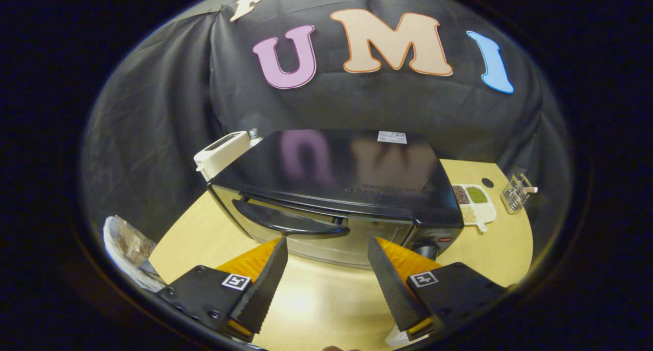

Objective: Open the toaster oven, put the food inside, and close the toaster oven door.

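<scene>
Claw (326,254): my fingers spread wide, gripping nothing.
Finger labels: square printed tags (235,281), unreadable.
Toaster oven (336,187): just ahead of me; door shut, handle (288,221) beyond my left fingertip; lettering blurred.
Table (316,300): below my fingers.

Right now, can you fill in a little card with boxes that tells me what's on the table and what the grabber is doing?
oven: toaster oven on the table, door shut
door handle: black handle just ahead of the fingers
gripper: gripper open, fingers apart, holding nothing
beside oven, one side: divided dish of grains and a small wire basket
beside oven, other side: white box behind its corner
task: door not yet opened
</scene>
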### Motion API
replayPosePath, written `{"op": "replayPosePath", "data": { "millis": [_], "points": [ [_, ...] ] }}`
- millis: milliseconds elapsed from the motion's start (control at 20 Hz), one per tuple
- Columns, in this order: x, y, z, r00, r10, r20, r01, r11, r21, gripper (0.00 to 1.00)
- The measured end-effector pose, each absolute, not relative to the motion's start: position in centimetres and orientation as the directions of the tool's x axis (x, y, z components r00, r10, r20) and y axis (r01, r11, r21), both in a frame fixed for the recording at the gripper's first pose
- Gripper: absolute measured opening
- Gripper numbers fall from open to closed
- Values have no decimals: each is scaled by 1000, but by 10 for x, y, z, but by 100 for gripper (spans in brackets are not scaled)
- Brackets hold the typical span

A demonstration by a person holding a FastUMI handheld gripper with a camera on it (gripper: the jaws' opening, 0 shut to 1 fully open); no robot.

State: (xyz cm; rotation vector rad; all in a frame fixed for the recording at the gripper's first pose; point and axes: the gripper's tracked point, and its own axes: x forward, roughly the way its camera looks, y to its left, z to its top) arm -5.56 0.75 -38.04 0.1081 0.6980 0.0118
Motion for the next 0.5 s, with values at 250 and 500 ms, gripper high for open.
{"op": "replayPosePath", "data": {
  "millis": [250,500],
  "points": [
    [-51,1,-388,768,18,-640,34,997,69,96],
    [-60,-4,-387,778,4,-629,24,999,36,95]
  ]
}}
